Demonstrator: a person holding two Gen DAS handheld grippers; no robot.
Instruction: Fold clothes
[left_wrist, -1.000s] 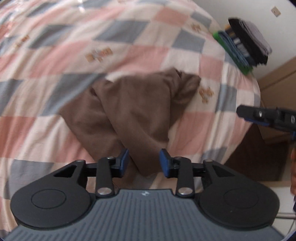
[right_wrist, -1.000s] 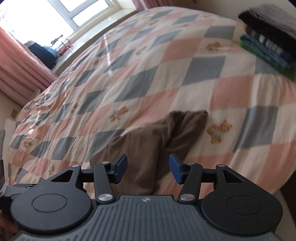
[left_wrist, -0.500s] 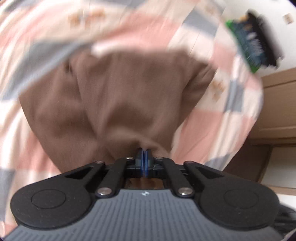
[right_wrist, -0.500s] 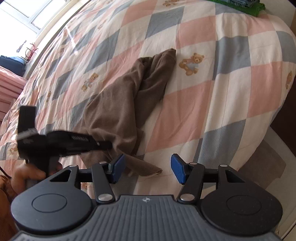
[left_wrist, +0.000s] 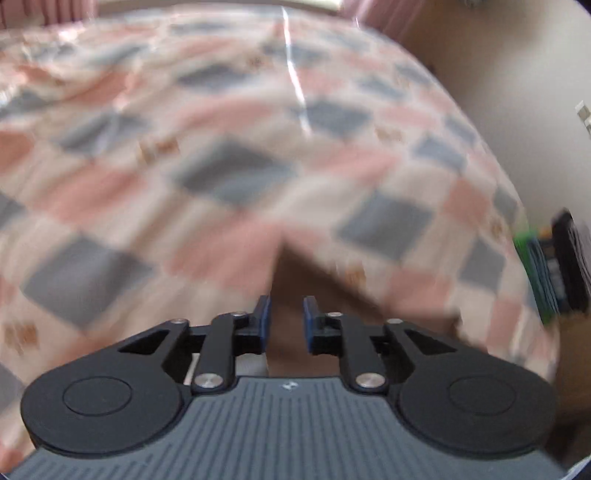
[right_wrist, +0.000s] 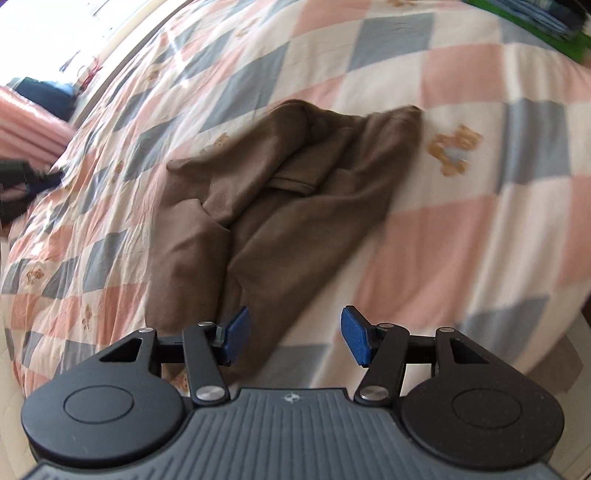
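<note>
Brown garment (right_wrist: 280, 206) lies crumpled on the checked quilt (right_wrist: 461, 236) of the bed, near its edge. Right tool (right_wrist: 291, 341) wide, empty, low over the garment's near end. Left tool (left_wrist: 285, 323) narrow, jaws opening, brown cloth behind the gap, pads clear; view blurred

Crumpled brown garment (right_wrist: 280, 206) on bed
</note>
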